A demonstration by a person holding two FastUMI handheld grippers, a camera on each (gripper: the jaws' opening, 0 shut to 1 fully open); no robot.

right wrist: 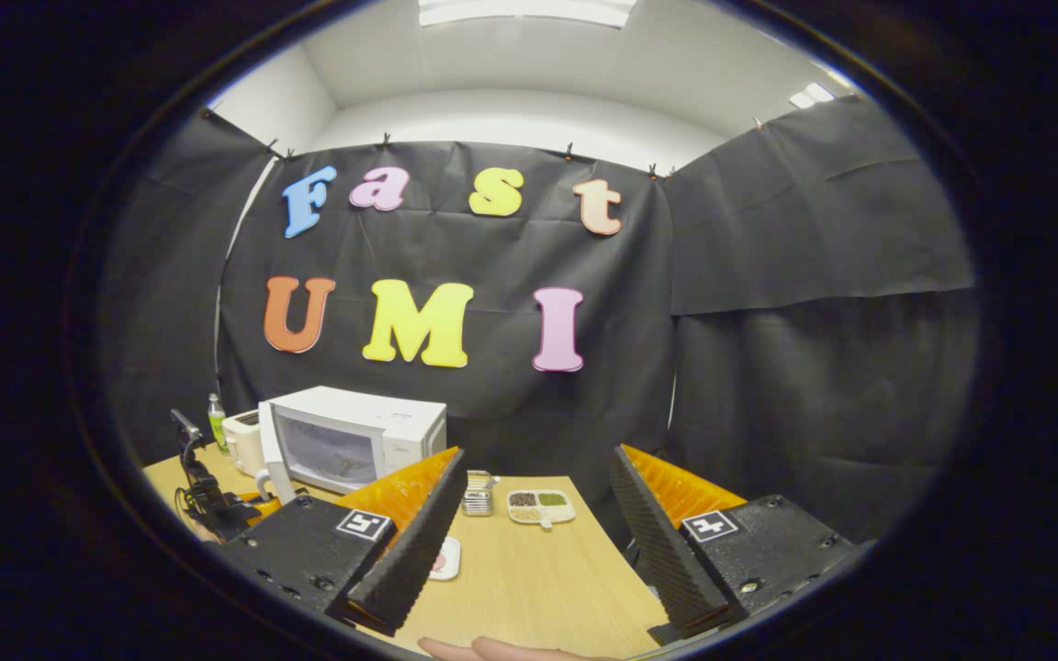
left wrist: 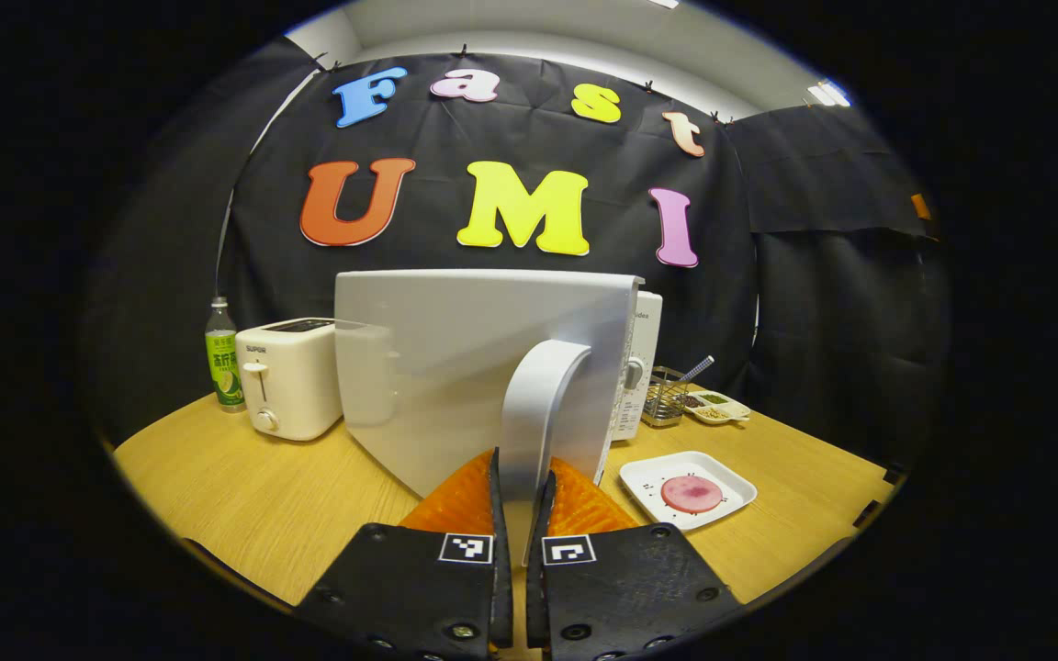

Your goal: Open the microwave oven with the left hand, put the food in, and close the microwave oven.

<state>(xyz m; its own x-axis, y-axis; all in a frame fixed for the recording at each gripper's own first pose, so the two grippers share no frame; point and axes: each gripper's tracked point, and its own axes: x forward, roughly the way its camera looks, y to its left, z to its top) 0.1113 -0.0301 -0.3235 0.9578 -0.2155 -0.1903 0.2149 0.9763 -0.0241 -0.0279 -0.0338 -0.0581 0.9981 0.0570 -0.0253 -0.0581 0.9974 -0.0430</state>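
The microwave oven [left wrist: 492,367] door swings partway open because the left gripper [left wrist: 520,496] clamps its handle [left wrist: 538,413]; the right gripper [right wrist: 538,523] waits spread, empty, above the table [right wrist: 538,578].

A white toaster [left wrist: 288,376] stands near the surface's [left wrist: 244,487] far left edge, with a green-labelled bottle [left wrist: 223,356] just beside it at the corner. A wire basket [left wrist: 666,397] and a divided dish [left wrist: 717,408] sit toward the far right edge.
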